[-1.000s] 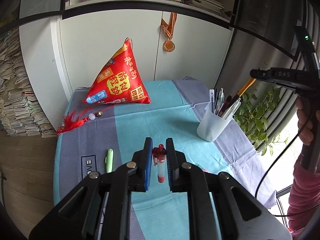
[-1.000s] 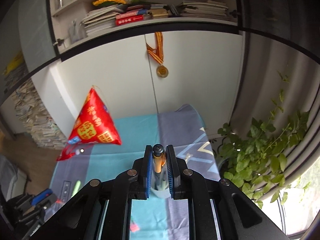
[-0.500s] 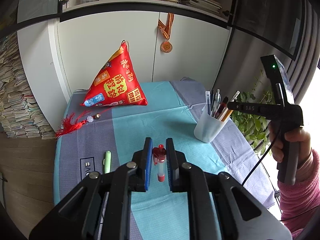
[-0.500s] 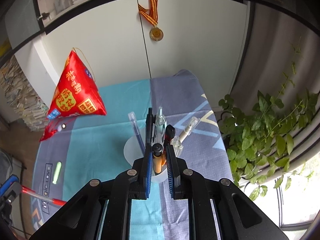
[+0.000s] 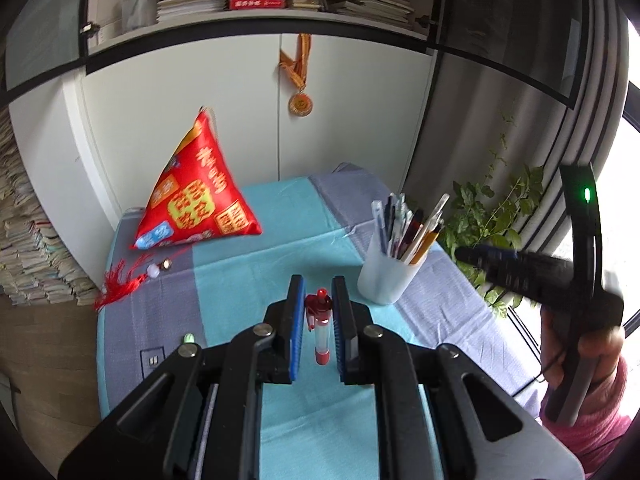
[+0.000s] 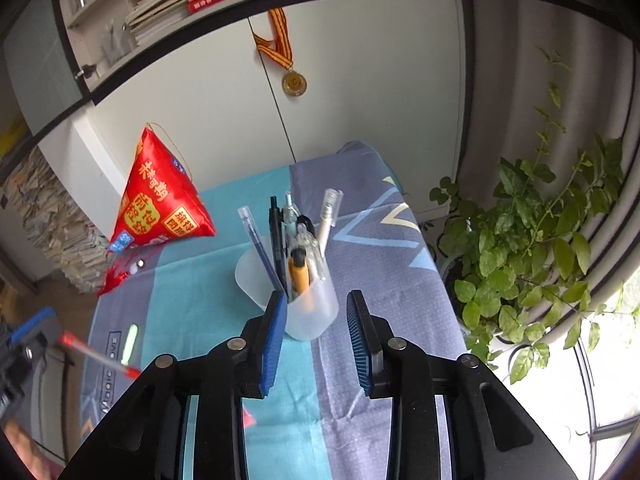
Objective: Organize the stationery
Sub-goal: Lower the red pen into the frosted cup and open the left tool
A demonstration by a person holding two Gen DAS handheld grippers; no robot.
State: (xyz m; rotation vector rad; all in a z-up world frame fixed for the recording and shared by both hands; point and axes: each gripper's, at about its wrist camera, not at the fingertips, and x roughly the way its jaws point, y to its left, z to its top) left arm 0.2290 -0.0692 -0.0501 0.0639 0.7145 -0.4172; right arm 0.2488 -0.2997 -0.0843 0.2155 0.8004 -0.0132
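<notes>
A translucent white pen cup (image 6: 298, 300) (image 5: 384, 276) stands on the table's right side and holds several pens, among them an orange pen (image 6: 300, 278). My right gripper (image 6: 316, 316) is open and empty just above and in front of the cup. My left gripper (image 5: 317, 312) is shut on a red pen (image 5: 321, 330) and holds it above the table's middle; this pen shows at the left of the right wrist view (image 6: 100, 358). A light green pen (image 6: 130, 340) (image 5: 188, 338) lies on the cloth at the left.
A red pyramid cushion (image 5: 196, 196) with a tassel (image 5: 124, 280) sits at the back left. A leafy plant (image 6: 540, 248) stands off the table's right edge. White cupboard doors with a hanging medal (image 5: 301, 102) close the back.
My right gripper has opened and let the orange pen drop into the cup, then drawn back a little. My left gripper still holds the red pen and has shifted slightly.
</notes>
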